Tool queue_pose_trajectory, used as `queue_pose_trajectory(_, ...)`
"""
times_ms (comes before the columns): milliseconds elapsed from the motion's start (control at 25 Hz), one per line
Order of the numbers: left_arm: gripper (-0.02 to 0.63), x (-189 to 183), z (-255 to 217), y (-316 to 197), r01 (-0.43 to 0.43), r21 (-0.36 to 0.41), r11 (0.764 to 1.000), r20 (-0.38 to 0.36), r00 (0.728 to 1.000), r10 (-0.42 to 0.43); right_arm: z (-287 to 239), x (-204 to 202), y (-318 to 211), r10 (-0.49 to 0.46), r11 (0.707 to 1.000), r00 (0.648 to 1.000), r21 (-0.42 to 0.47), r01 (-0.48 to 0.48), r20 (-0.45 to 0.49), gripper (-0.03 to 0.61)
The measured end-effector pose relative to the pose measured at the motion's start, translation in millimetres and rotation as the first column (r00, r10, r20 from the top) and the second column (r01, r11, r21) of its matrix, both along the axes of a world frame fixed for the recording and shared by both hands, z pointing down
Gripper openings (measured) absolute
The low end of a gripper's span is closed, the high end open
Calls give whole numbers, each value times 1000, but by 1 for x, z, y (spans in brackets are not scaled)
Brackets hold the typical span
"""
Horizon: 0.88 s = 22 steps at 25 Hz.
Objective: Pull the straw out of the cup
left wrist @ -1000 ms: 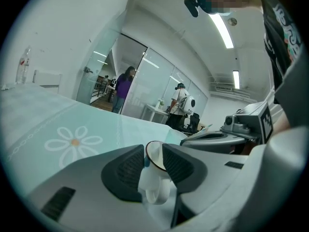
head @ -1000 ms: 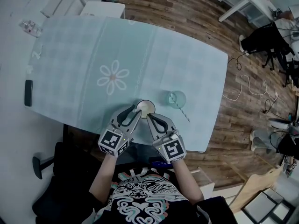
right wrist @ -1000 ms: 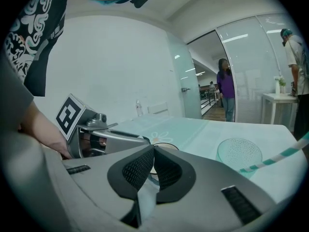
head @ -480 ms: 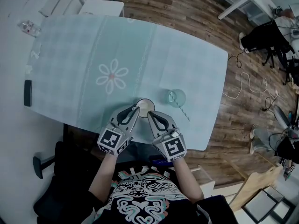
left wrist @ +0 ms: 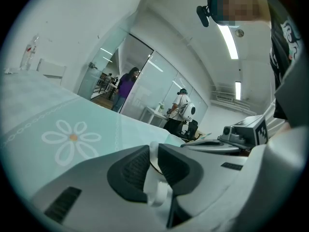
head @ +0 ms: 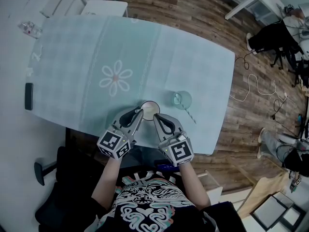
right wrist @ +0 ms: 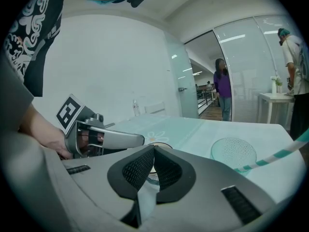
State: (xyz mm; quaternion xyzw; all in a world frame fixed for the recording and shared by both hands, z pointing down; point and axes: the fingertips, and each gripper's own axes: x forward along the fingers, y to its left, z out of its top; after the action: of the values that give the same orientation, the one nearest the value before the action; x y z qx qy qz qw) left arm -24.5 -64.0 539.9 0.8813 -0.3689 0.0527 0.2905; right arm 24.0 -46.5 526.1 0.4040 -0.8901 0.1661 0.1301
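Observation:
A clear glass cup (head: pixel 182 100) (right wrist: pixel 233 152) stands on the pale green tablecloth (head: pixel 96 52). A teal-and-white striped straw (head: pixel 191 117) (right wrist: pixel 276 155) leans out of it toward the near right. Left of the glass stands a white cup (head: pixel 150 109) (right wrist: pixel 162 145). My left gripper (head: pixel 140 112) (left wrist: pixel 153 151) (right wrist: pixel 139 139) is at that cup's left rim, and its pads press on a white strip that looks like the rim. My right gripper (head: pixel 155 118) (right wrist: pixel 153 150) sits just in front of the white cup, shut and holding nothing, a short way left of the glass.
The table's near edge (head: pixel 145 146) runs just under both grippers. A black flat device (head: pixel 29 96) lies at the left edge and a small bottle (head: pixel 29 28) at the far left. Cables (head: pixel 253 88) trail on the wooden floor at the right.
The left gripper's jaws have come together from wide open onto the white cup's rim, and the gripper has rolled a little. The right gripper, glass and straw have not moved.

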Motion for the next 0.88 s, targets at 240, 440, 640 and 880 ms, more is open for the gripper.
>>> queue_pose_trajectory(240, 51, -6, -3, 1, 29, -17, 999, -55, 998, -30, -1, 0, 2, 1, 1000, 1000, 8, -1, 20, 17)
queue_pose_trajectory(440, 52, -7, -6, 1, 37, -20, 999, -74, 997, -38, -6, 1, 5, 4, 1000, 1000, 4, -4, 24, 17)
queue_pose_trajectory(640, 52, -9, -11, 0, 46, -2, 999, -69, 997, -46, -8, 2, 5, 8, 1000, 1000, 13, -8, 29, 17)
queue_pose_trajectory(880, 54, -11, -15, 1, 44, 6, 999, -70, 997, -44, -11, 0, 4, 10, 1000, 1000, 15, -11, 27, 17)
